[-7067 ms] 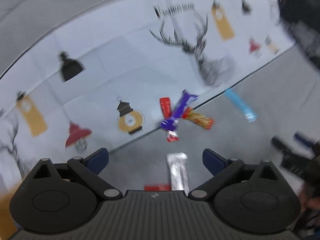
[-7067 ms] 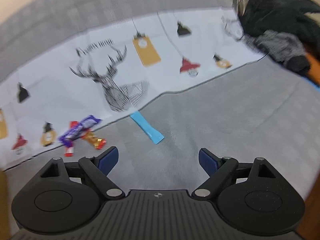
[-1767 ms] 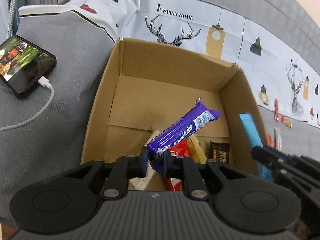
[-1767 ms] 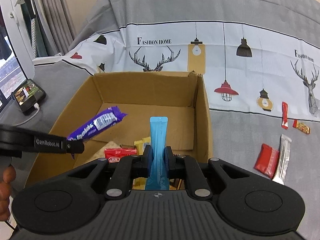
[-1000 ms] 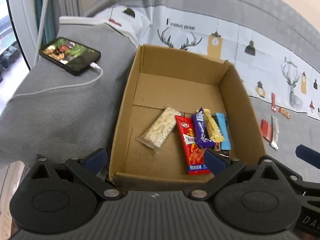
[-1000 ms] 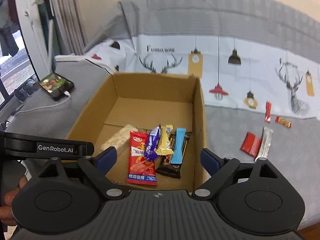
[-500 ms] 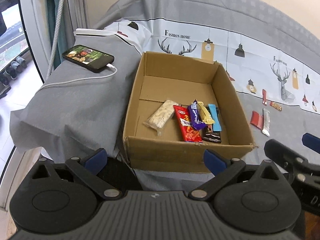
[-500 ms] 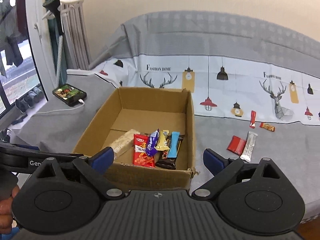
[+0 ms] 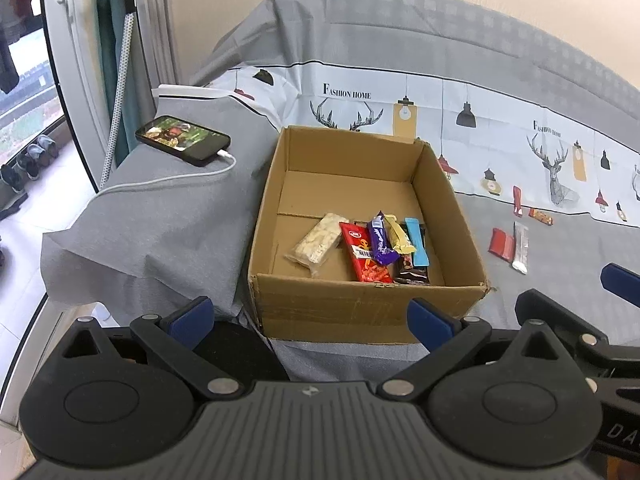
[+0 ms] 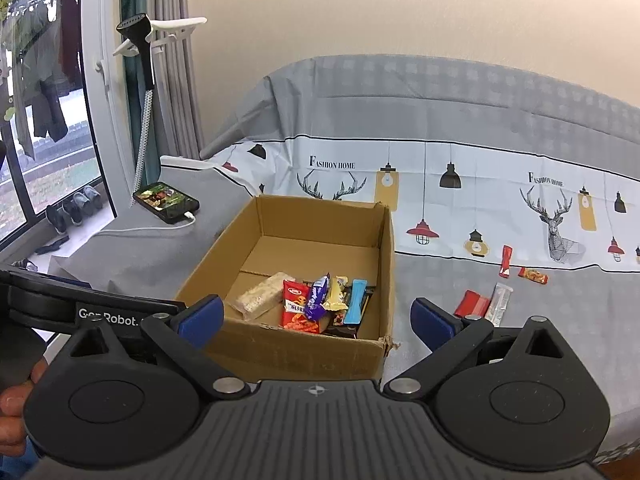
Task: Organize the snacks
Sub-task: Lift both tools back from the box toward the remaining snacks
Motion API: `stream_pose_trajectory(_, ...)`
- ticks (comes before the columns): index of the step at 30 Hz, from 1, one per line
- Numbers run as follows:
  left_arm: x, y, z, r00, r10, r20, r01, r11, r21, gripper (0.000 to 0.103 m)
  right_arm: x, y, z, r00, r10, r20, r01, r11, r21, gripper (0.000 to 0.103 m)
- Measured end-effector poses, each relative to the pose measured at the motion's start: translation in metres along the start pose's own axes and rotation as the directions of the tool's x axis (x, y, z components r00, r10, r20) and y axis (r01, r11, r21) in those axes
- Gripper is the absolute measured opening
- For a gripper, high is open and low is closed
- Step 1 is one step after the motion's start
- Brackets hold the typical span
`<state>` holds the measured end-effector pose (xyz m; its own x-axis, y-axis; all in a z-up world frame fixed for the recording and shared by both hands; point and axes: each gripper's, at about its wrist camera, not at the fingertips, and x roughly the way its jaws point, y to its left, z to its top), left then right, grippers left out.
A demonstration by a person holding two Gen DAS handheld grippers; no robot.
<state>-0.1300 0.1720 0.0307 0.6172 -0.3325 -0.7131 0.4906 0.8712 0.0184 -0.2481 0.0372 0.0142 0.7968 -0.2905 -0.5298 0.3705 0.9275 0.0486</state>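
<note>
Left wrist view: left gripper spread wide, holding nothing, near side of cardboard box. Box on grey cloth; inside, near wall: pale cereal bar, red packet, purple bar, yellow bar, blue stick. Right of box, loose on cloth: red wrapper, silver sachet. Phone far left, cable attached.

Right wrist view: right gripper spread wide, holding nothing, near box. Same snacks inside. Small red stick, orange candy far right.
</note>
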Motion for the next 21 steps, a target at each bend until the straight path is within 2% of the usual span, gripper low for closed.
stream_pose_trajectory(10, -0.001, -0.002, 0.0, 1.0, 0.001, -0.004, -0.001, 1.0, 0.01, 0.103, -0.001, 0.002, -0.002, 1.0, 0.0, -0.001, 0.0, 1.0, -0.011, 0.1)
stream_pose_trajectory(21, 0.017, -0.005, 0.001, 0.999, 0.004, -0.054, -0.003, 1.0, 0.026, 0.103, 0.011, -0.003, -0.004, 0.999, 0.008, -0.043, -0.008, 1.0, 0.004, 0.1)
